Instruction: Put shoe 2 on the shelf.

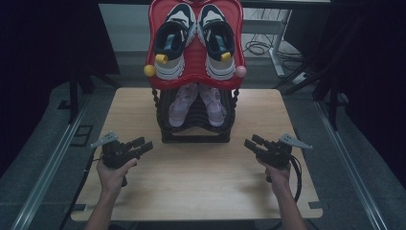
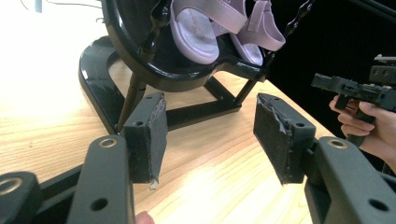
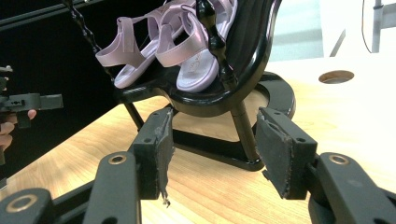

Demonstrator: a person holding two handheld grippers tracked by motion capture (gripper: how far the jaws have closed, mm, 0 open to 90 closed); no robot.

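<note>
A two-tier shoe rack stands at the back middle of the wooden table. Its red top shelf carries a pair of dark-and-white sneakers. The black lower shelf carries a pair of lilac sandals. My left gripper is held low over the table, left of the rack's base, jaws open and empty. My right gripper mirrors it on the right, also open and empty. Each gripper points inward at the rack.
The table's front half is bare wood. A round cable hole sits in the tabletop behind the rack. Metal rails run along the floor on both sides, and cables lie on the floor behind the table.
</note>
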